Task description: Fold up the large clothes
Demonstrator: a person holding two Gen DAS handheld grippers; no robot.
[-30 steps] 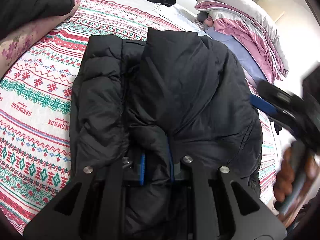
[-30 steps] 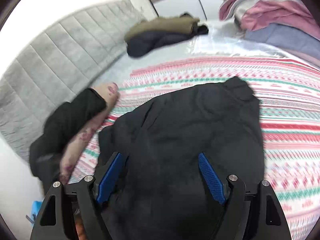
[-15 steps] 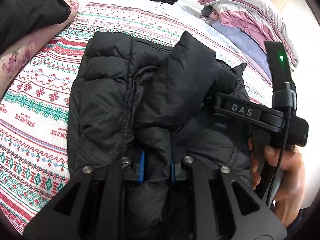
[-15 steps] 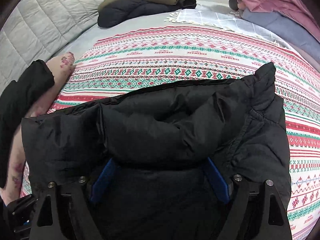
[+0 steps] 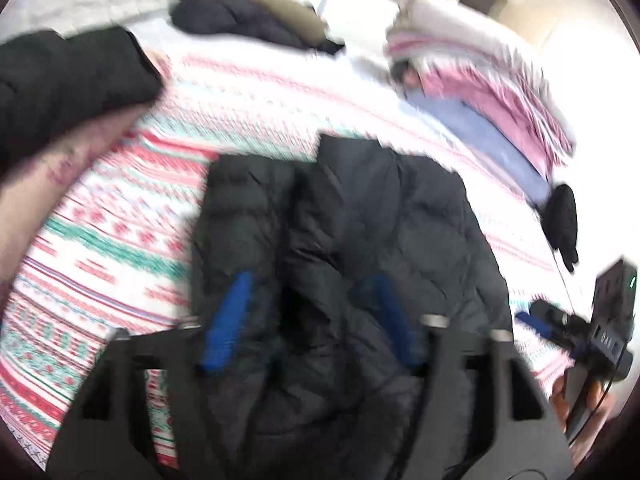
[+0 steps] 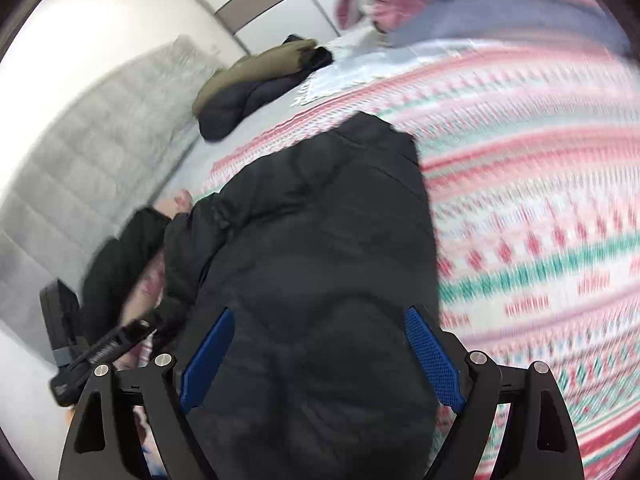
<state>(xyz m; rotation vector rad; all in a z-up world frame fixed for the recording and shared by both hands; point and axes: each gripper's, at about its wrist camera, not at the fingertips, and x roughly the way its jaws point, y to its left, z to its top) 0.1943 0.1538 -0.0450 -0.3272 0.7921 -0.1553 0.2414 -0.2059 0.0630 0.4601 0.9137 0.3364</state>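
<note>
the puffy black quilted jacket [image 5: 360, 240] lies folded into a compact bundle on the patterned bed (only tidying seems left), left gripper [image 5: 308, 320] opening over it, right gripper [image 6: 320, 360] released.

Puffer jacket on patterned bedspread: cloth notes

Black jacket [image 6: 320, 248] under my grippers: quilted, puffy cloth, faint sheen. Bedspread [image 6: 540, 240] beside it: matt knit-patterned fabric. Headboard [image 6: 100, 152] beyond the jacket: grey padded, stitched upholstery. My pads [image 6: 434, 354]: blue, textured.
</note>
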